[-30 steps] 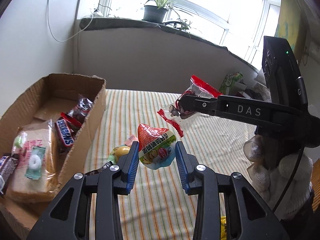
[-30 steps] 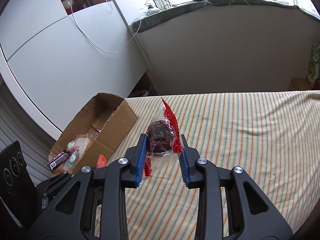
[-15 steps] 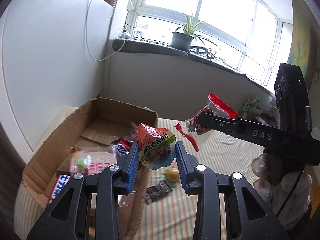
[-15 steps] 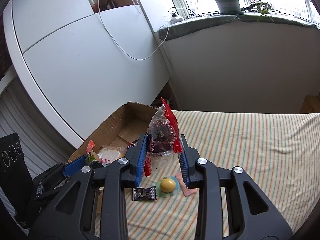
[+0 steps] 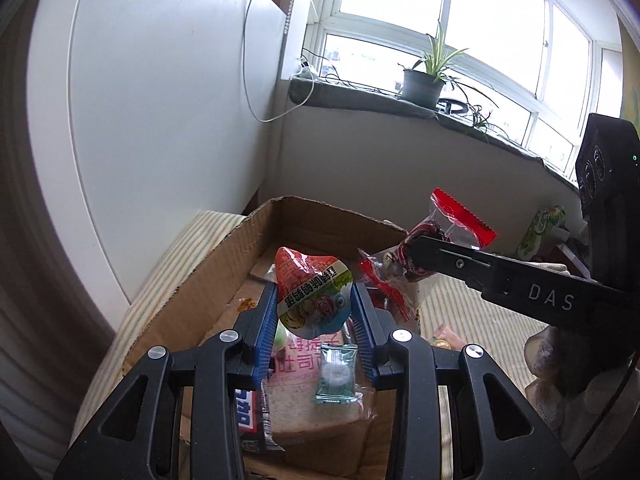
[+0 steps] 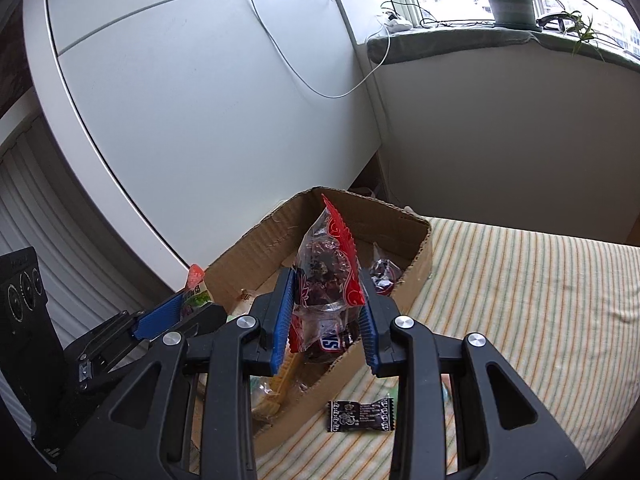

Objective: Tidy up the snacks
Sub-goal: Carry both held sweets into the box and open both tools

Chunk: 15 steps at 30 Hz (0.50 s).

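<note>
My left gripper (image 5: 315,322) is shut on a red-topped egg snack pouch (image 5: 312,296) and holds it above the open cardboard box (image 5: 224,264). My right gripper (image 6: 325,320) is shut on a clear bag of dark dried fruit with red edges (image 6: 328,268), over the box's (image 6: 416,264) near wall. In the left wrist view that bag (image 5: 444,224) hangs from the right gripper's black fingers above the box's right side. Inside the box lie a bag of sliced bread (image 5: 316,412), a green wrapped candy (image 5: 336,372) and a Snickers bar (image 6: 334,342).
A black wrapped candy (image 6: 360,416) lies on the striped cloth (image 6: 520,300) beside the box. A white cabinet (image 6: 200,100) stands behind the box. A potted plant (image 5: 426,80) sits on the windowsill, and a gloved hand (image 5: 556,364) carries the right gripper.
Both grippers have swung left from over the striped cloth to above the box, each keeping its snack. The box now fills the middle of both views.
</note>
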### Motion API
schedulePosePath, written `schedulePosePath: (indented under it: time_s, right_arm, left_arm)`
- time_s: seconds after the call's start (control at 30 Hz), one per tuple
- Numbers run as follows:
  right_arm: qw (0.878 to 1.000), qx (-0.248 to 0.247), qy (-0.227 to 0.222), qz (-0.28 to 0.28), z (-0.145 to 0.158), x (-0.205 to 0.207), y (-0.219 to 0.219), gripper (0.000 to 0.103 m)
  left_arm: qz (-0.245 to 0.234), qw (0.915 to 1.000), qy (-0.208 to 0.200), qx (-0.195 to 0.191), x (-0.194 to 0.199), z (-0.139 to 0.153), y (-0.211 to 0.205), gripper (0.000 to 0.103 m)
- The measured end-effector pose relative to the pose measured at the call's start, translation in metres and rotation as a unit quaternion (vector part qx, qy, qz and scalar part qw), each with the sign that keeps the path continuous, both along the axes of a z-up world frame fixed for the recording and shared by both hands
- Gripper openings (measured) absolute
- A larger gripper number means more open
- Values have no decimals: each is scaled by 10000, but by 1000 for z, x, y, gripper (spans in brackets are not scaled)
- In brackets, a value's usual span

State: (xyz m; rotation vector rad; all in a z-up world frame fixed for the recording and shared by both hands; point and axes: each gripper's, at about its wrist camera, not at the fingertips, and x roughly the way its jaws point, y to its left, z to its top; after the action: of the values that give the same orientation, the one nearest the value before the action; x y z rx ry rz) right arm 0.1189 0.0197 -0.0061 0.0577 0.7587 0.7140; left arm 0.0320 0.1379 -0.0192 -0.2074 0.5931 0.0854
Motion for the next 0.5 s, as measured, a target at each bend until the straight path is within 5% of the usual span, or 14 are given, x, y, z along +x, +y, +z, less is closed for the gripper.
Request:
schedulePosePath:
  time_s: [0.23, 0.4, 0.5]
  right_arm:
    - [9999, -127, -23, 100, -10, 0, 19, 34]
    - [10000, -14, -68, -13, -8, 2, 11, 62]
    - [9999, 3, -123, -34, -3, 2, 5, 62]
  left_arm:
    - [137, 9999, 35, -22, -1, 0, 8, 39]
    - [282, 9996, 16, -27, -3, 1, 13, 47]
    - [278, 9996, -14, -35, -5, 2, 13, 47]
